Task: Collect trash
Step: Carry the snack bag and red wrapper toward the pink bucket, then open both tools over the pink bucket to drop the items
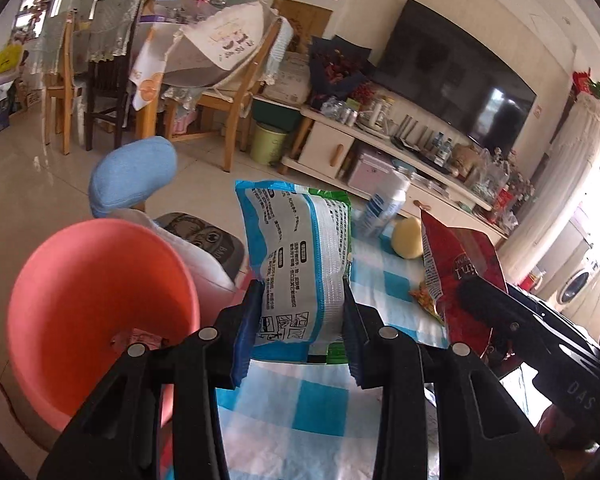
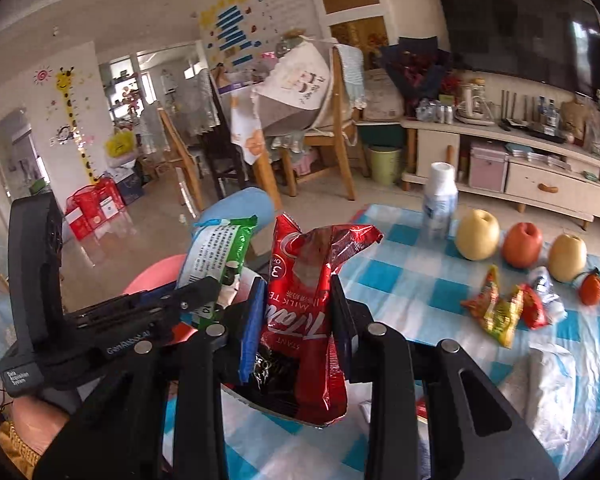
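Left tongs clamp the blue wrapper, right tongs the red packet; either limp bag may miss the pink bin at lower left.

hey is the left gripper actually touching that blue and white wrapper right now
Touching. The left wrist view shows both fingers of the left gripper pressed against the sides of the blue and white wrapper, which stands pinched between them.

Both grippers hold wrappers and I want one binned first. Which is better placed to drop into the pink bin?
Left. The left gripper, shut on the blue-and-white wrapper, sits right beside the pink plastic bin; the right gripper with the red wrapper is farther off.
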Demonstrator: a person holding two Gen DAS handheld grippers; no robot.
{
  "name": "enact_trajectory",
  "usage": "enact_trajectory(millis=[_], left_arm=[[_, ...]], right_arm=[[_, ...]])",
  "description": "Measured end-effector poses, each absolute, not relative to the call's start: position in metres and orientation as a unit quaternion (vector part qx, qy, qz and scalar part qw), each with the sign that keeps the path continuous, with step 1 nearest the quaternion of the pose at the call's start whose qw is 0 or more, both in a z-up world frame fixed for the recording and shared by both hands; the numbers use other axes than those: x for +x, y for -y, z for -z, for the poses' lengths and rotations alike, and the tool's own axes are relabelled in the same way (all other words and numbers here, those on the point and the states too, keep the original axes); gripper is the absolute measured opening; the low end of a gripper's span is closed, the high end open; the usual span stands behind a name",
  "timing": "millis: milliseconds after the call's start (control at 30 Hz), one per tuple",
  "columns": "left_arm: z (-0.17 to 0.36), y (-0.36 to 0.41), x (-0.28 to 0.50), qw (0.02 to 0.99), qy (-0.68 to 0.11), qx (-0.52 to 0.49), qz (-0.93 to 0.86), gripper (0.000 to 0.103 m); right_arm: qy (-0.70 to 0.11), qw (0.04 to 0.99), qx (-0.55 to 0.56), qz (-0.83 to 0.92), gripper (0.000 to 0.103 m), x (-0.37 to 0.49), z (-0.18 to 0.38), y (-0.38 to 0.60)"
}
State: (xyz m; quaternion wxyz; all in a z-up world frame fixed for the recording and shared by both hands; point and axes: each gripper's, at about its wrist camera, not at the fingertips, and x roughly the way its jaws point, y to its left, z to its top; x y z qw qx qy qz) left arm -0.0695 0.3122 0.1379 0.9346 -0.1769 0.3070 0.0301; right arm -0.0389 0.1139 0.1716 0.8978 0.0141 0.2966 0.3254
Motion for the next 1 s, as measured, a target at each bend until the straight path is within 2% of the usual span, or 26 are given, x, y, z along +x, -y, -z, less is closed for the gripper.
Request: enact_trajectory(millis=[333, 533, 567, 600, 667, 733, 800, 867, 1000], left_arm=[[-0.127, -0.442, -0.103, 0.902, -0.295, -0.255, -0.187, 0.039], [-0.122, -0.464, -0.106, 0.89, -0.303, -0.26, -0.221, 0.039], [-0.124, -0.465, -0.105, 0.891, -0.3, -0.256, -0.226, 0.045], [-0.124, -0.467, -0.106, 0.891, -0.298, -0.254, -0.231, 0.064], [-0.125, -0.464, -0.109, 0.894, -0.287, -0.246, -0.241, 0.077], [-0.128, -0.46, -0.107, 0.897, -0.282, -0.236, -0.243, 0.078], [-0.128, -0.457, -0.106, 0.899, -0.281, -0.235, -0.239, 0.081], [-0.129, -0.45, -0.106, 0.902, -0.277, -0.23, -0.236, 0.082], [-0.134, -0.431, -0.105, 0.915, -0.256, -0.208, -0.231, 0.087]], right_arm=[[-0.318, 0.853, -0.027, -0.413, 0.033, -0.048, -0.166, -0.258], [-0.347, 0.833, -0.064, -0.426, 0.035, -0.058, -0.138, -0.313], [-0.351, 0.832, -0.074, -0.423, 0.04, -0.061, -0.133, -0.319], [-0.353, 0.833, -0.081, -0.419, 0.043, -0.064, -0.128, -0.322], [-0.354, 0.833, -0.08, -0.418, 0.06, -0.068, -0.123, -0.321], [-0.348, 0.843, -0.069, -0.404, 0.074, -0.073, -0.121, -0.309], [-0.347, 0.849, -0.056, -0.394, 0.075, -0.075, -0.122, -0.293], [-0.345, 0.856, -0.047, -0.382, 0.082, -0.072, -0.122, -0.277], [-0.332, 0.87, -0.036, -0.363, 0.084, -0.074, -0.128, -0.242]])
